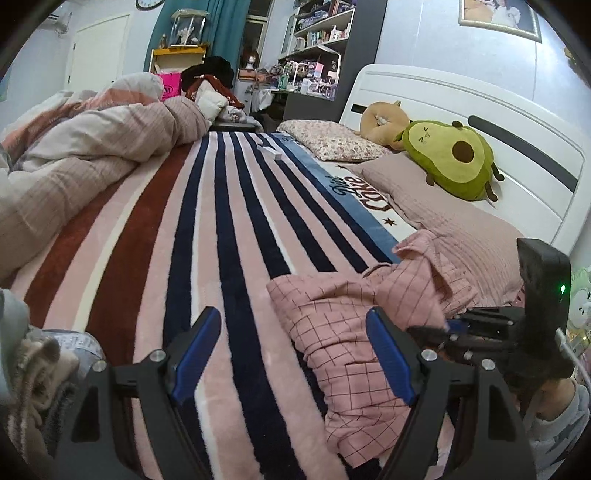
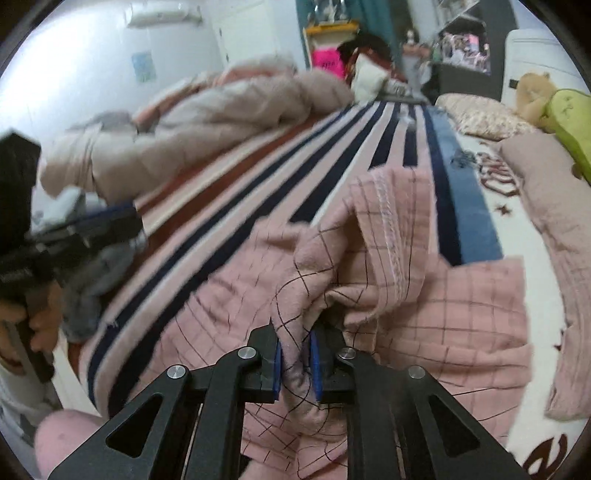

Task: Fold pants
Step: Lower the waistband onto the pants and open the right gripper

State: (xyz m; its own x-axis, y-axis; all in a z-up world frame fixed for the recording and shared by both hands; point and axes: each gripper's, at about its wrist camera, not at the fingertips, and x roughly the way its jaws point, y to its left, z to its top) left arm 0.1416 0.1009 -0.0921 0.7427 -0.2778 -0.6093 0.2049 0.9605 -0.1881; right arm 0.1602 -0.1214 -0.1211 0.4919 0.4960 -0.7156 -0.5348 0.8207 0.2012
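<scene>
Pinching a fold of the pink checked pants (image 2: 388, 295) between my right fingers (image 2: 295, 360), blurry; left fingers (image 1: 293, 356) spread wide beside them.

Left claw (image 1: 295, 354) open, pink checked pants (image 1: 354, 332) crumpled

- A bedroom with pale blue-white walls (image 1: 417, 33); a white door (image 1: 99, 51) stands at the far left, a wall clock (image 1: 149, 3) high beside it.
- A teal curtain (image 1: 218, 26) hangs by a dark window (image 1: 255, 33).
- Open shelves (image 1: 321, 29), crowded with small items, rise beyond the bed's far end.
- A white headboard (image 1: 461, 107) runs along the right, a framed picture (image 1: 498, 16) on the wall above it.
- The bed carries a striped blanket (image 1: 207, 229) in pink, navy and rust, with a heaped beige duvet (image 1: 92, 147) at the left.
- Pillows (image 1: 332, 142) and an avocado plush (image 1: 450, 157) lie by the headboard.
</scene>
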